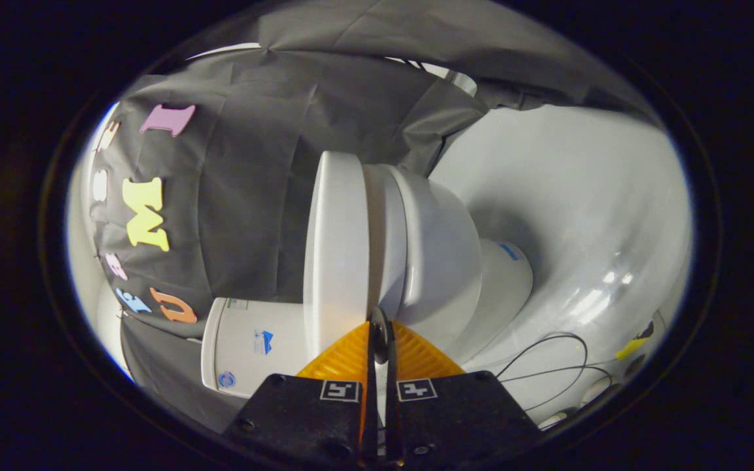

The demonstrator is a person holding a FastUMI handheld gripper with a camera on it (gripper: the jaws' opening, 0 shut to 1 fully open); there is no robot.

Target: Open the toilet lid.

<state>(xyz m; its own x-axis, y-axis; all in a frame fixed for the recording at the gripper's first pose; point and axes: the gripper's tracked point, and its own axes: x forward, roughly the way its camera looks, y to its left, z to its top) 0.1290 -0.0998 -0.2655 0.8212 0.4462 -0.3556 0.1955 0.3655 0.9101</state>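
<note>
The view is rolled sideways, so the white toilet lies on its side. Its lid [338, 248] is a broad white slab resting flat against the seat [387, 229], with the bowl [442, 261] beyond the seat. A thin dark seam runs between lid and seat. My gripper [380, 325] is shut, its orange fingers [344, 360] almost together, and the tips sit right at that seam on the toilet's near rim. A small dark round part shows in the narrow gap between the fingers. Whether the tips grip any edge I cannot tell.
The tank [252, 347] stands next to the lid on the booth-wall side. Glossy white floor [580, 216] spreads past the bowl, with thin black cables [547, 366] and a small yellow object [632, 347] lying on it. Black cloth hangs behind the toilet.
</note>
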